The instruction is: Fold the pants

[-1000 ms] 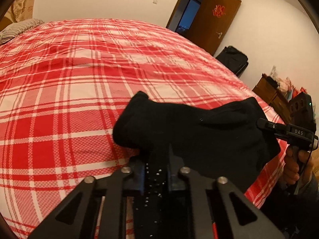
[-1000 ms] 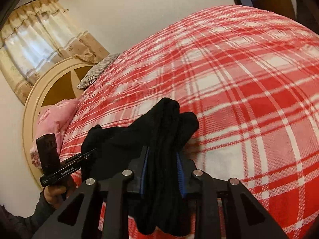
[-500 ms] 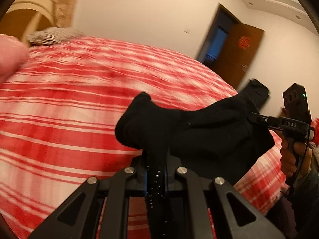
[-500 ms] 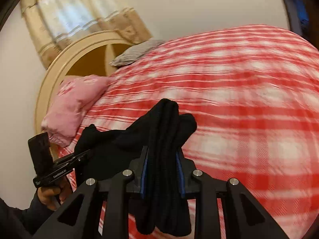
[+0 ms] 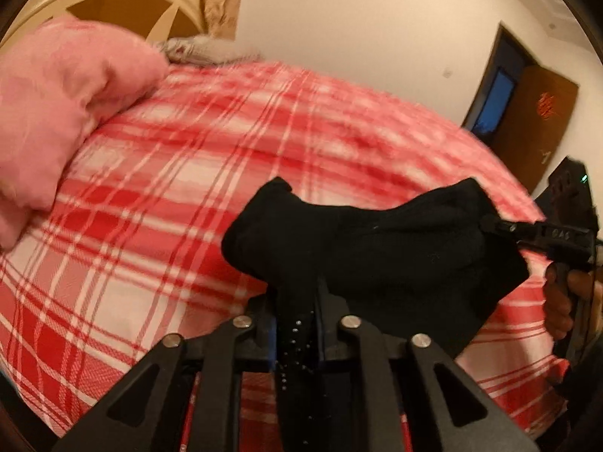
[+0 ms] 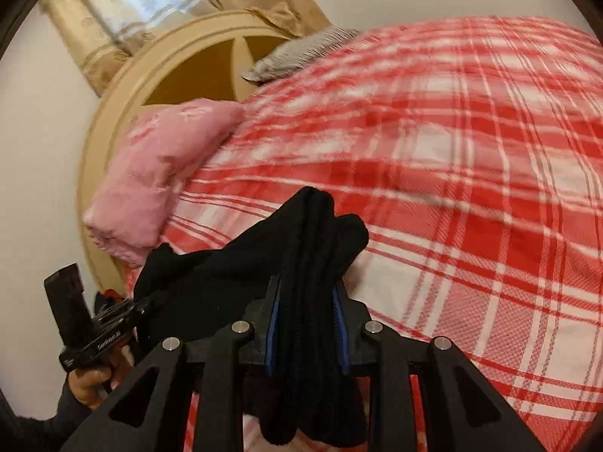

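A pair of black, soft knitted pants hangs bunched and stretched between the two grippers, lifted above a bed covered with a red-and-white plaid blanket. The left gripper is clenched on one end of the garment: the cloth runs straight down between its blue-lined jaws, bulges out in a rounded lump just past the fingertips and trails back under the gripper body. The right gripper is likewise clamped on the other end, where several thick folds are pressed between its jaws, a rounded bundle rising beyond the tips and the loose remainder hanging below the frame. In the left wrist view the right gripper shows from the side at the right edge of the frame, its fingers biting the far corner of the dark fabric, a hand wrapped around its grip. In the right wrist view the left gripper appears low on the left, buried in the cloth, held by a hand in a dark sleeve. A pink pillow lies at the head end of the bed against a cream arched wooden headboard, with a grey pillow beyond it. A brown door stands open in the far wall.
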The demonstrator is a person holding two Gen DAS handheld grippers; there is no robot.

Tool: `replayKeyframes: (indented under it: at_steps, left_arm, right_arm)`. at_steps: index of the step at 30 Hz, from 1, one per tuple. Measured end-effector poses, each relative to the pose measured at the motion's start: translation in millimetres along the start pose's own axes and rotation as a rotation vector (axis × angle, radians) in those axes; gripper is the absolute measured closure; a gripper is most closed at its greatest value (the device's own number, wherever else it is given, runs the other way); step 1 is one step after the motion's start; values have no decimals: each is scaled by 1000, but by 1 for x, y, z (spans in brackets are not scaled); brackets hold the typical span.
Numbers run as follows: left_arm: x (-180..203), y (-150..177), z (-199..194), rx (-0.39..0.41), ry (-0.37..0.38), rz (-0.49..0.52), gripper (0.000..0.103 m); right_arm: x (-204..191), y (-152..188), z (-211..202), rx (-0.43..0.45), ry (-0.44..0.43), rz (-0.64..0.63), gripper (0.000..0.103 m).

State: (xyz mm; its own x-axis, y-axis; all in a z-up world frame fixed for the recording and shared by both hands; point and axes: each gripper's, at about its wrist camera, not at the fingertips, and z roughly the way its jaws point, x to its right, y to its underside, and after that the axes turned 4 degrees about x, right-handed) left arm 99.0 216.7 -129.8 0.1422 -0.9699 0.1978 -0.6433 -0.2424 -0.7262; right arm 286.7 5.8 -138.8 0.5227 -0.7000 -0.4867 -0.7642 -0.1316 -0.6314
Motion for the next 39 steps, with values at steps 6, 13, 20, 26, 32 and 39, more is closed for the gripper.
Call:
replayKeyframes:
  at_steps: [6, 13, 20, 26, 32, 39]
  left_arm:
    - [-3, 13, 14, 3, -107, 10, 32]
    - [-15, 16, 13, 1, -125, -41, 17]
    - [-16, 16, 15, 2, -150, -41, 11]
    - [-19, 16, 16, -1, -159, -50, 5]
    - [-19, 17, 13, -15, -169, -36, 4]
    - [-21, 20, -6, -17, -215, -31, 4]
  right_arm:
    - [27, 12, 8, -29, 43, 42, 73]
    - [26, 14, 11, -22, 72, 22, 71]
    - [20, 16, 8, -4, 149, -34, 59]
    - [15, 16, 8, 10, 200, -74, 55]
    - [22, 16, 3, 26, 228, -50, 45]
    - [21, 17, -33, 135, 327, 1, 40]
